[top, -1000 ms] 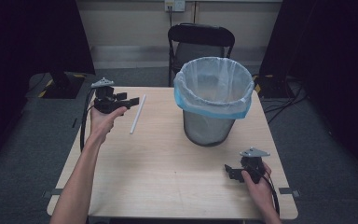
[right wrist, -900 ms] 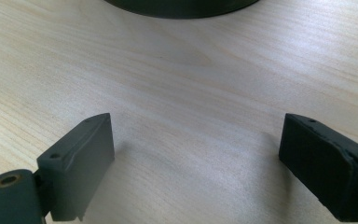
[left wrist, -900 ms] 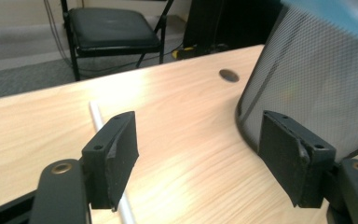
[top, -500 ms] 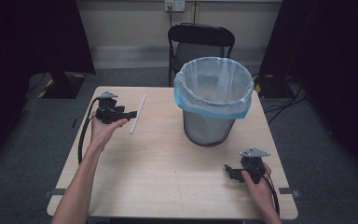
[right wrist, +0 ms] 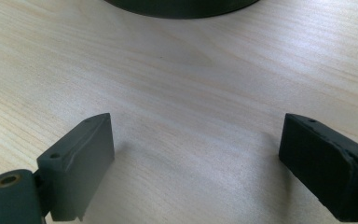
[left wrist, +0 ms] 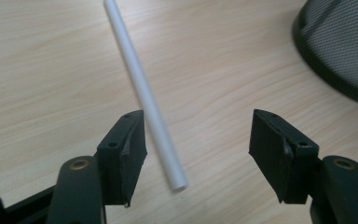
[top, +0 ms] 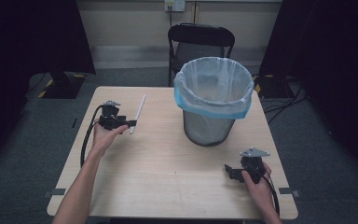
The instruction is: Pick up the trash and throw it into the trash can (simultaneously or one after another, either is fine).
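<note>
The left gripper [top: 129, 123] has come down to the table [top: 168, 186] since a second ago, and its jaws have just been closing, not yet gripping. The white tube [left wrist: 145, 95] lies flat between them, close beside one pad, its long axis running away from the gripper. The right gripper [top: 228, 170] rests far off, jaws open and empty.

Right gripper [right wrist: 196, 163] jaws wide apart over bare table [right wrist: 177, 93]; bin base [right wrist: 182, 7] ahead.

Black chair [top: 200, 42] behind wooden table [top: 168, 177]; grey floor [top: 28, 154], pale wall [top: 130, 18].
</note>
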Demonstrator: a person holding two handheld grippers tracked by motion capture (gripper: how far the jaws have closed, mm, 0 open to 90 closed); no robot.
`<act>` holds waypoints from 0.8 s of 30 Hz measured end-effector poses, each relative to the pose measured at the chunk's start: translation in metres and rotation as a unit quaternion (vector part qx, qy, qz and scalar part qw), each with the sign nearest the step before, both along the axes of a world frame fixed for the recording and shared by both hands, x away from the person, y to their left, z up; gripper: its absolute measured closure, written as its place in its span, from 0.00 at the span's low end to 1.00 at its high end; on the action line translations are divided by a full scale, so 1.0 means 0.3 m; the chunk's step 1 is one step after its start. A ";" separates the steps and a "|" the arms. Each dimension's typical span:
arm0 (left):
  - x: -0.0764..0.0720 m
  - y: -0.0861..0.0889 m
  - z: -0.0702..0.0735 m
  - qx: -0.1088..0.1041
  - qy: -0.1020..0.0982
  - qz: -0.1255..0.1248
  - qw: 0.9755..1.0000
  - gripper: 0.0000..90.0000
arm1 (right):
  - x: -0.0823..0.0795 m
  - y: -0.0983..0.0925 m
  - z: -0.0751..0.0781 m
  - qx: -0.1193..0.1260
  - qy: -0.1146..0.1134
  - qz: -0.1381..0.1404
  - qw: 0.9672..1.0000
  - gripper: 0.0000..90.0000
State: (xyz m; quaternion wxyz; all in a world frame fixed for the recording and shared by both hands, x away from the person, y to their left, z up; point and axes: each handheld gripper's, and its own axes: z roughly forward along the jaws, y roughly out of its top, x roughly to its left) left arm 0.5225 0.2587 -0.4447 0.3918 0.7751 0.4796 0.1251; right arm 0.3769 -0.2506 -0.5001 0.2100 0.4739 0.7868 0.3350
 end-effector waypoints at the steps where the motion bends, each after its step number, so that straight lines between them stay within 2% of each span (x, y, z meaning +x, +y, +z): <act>1: 0.005 0.000 -0.011 0.004 0.001 0.005 1.000 0.40 | 0.000 0.000 0.000 0.000 0.000 0.000 1.000 0.10; 3: 0.013 0.000 -0.032 -0.003 0.005 0.012 1.000 0.41 | 0.000 0.000 0.000 0.000 0.000 0.000 1.000 0.10; 5: 0.021 -0.004 -0.051 -0.001 0.008 0.016 1.000 0.41 | 0.000 0.000 0.000 0.000 0.000 0.000 1.000 0.10; 6: 0.026 0.000 -0.059 0.011 0.015 0.011 1.000 0.41 | 0.000 0.000 0.000 0.000 0.000 0.000 1.000 0.10; 10: 0.038 -0.003 -0.090 0.005 0.025 0.025 0.999 0.39 | 0.000 0.000 0.000 0.000 0.000 0.000 1.000 0.10; 11: 0.040 -0.003 -0.094 0.010 0.026 0.024 0.999 0.38 | 0.000 0.000 0.000 0.000 0.000 0.000 1.000 0.10; 13: 0.046 -0.010 -0.103 0.015 0.025 0.036 0.999 0.38 | 0.000 0.000 0.000 0.000 0.000 0.000 1.000 0.10; 14: 0.051 -0.013 -0.107 0.010 0.027 0.036 0.999 0.38 | 0.000 0.000 0.000 0.000 0.000 0.000 1.000 0.10; 16: 0.059 -0.024 -0.119 0.021 0.027 0.043 0.998 0.38 | 0.000 0.000 0.000 0.000 0.000 0.000 1.000 0.10; 18: 0.066 -0.028 -0.133 0.017 0.029 0.047 0.998 0.38 | 0.000 0.000 0.000 0.000 0.000 0.000 1.000 0.10; 19: 0.067 -0.030 -0.137 0.021 0.031 0.047 0.998 0.38 | 0.000 0.000 0.000 0.000 0.000 0.000 1.000 0.10; 21: 0.068 -0.036 -0.146 0.024 0.024 0.043 0.998 0.37 | 0.000 0.000 0.000 0.000 0.000 0.000 1.000 0.10; 24: 0.072 -0.049 -0.146 0.035 0.018 0.053 0.998 0.40 | 0.000 0.000 0.000 0.000 0.000 0.000 1.000 0.10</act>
